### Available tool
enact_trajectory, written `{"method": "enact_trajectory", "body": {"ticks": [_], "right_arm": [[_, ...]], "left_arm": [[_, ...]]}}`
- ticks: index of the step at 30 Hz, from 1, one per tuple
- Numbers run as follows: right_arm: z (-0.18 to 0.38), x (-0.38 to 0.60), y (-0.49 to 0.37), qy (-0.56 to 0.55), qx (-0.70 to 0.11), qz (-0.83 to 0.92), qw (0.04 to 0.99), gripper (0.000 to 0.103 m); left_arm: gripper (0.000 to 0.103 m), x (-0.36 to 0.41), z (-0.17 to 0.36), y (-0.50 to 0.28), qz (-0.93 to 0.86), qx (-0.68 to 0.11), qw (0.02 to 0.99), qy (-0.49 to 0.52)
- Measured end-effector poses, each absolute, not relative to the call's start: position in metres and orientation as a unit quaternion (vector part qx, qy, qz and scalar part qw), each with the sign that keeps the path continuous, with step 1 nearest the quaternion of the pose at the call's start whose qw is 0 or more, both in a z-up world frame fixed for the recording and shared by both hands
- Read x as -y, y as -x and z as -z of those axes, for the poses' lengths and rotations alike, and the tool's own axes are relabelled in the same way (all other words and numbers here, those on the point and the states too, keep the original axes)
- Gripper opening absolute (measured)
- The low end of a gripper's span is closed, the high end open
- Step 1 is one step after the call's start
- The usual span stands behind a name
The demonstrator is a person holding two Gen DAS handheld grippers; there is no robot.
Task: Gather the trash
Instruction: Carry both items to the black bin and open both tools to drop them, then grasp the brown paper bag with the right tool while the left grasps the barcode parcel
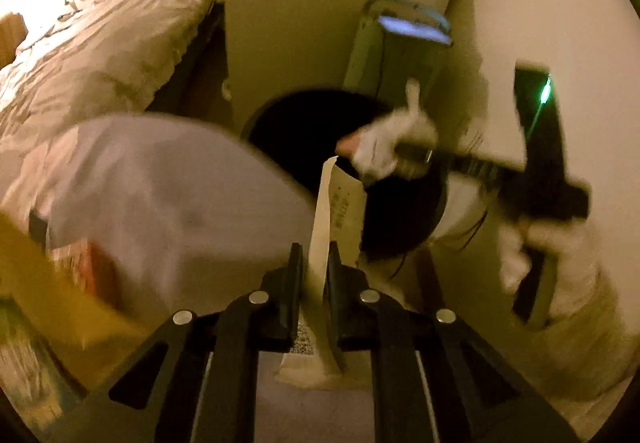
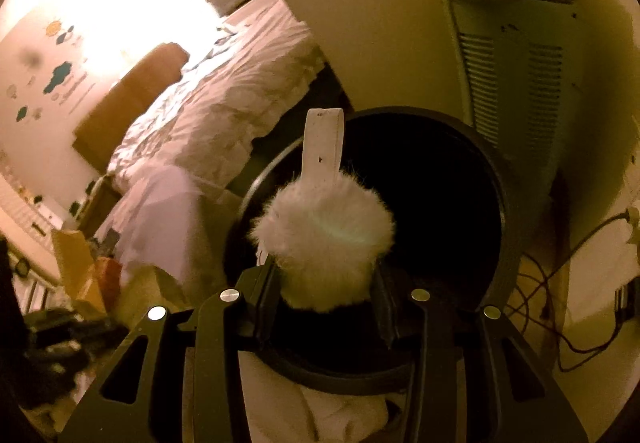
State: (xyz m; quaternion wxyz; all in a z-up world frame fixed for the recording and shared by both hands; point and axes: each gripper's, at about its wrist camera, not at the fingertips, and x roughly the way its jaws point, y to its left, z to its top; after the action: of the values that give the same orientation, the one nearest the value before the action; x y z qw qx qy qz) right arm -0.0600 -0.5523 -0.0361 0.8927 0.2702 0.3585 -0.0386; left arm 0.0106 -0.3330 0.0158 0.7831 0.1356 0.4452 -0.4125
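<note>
White fluffy pompom with a flat white strap (image 2: 324,239) sits clamped in the right gripper (image 2: 326,283), above the round black bin (image 2: 496,203). The left gripper (image 1: 316,267) has its fingers pinched on a folded beige paper slip (image 1: 340,203) near the same bin. Behind stand a rumpled white bed (image 2: 224,103), a cream cabinet (image 1: 304,23) and a pale green grilled heater (image 2: 516,75)
</note>
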Motion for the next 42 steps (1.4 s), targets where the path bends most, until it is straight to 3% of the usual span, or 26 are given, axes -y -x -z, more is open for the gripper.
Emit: {"method": "enact_trajectory", "body": {"ticks": [11,15,17,19,21,31,42], "right_arm": [[0.056,0.573,0.051,-0.261,-0.379,0.089,0.883,0.041],[0.059,0.577,0.053,-0.262,-0.379,0.097,0.882,0.069],[0.056,0.577,0.057,-0.256,-0.376,0.101,0.885,0.07],[0.053,0.577,0.057,-0.252,-0.375,0.101,0.886,0.07],[0.049,0.576,0.063,-0.256,-0.369,0.096,0.888,0.073],[0.023,0.551,0.081,-0.275,-0.35,0.027,0.895,0.08],[-0.049,0.428,0.053,-0.225,-0.334,-0.15,0.903,0.08]], "left_arm": [[0.013,0.425,-0.018,-0.044,0.44,-0.449,0.772,-0.089],[0.016,0.439,-0.01,-0.047,0.426,-0.456,0.775,-0.101],[0.028,0.444,-0.01,-0.046,0.419,-0.457,0.777,-0.112],[0.076,0.44,-0.016,-0.042,0.413,-0.445,0.786,-0.114],[0.084,0.428,-0.028,-0.035,0.411,-0.417,0.804,-0.105],[0.084,0.361,-0.07,-0.008,0.408,-0.392,0.824,-0.038],[0.084,0.173,-0.074,-0.001,0.26,-0.375,0.888,0.05]]}}
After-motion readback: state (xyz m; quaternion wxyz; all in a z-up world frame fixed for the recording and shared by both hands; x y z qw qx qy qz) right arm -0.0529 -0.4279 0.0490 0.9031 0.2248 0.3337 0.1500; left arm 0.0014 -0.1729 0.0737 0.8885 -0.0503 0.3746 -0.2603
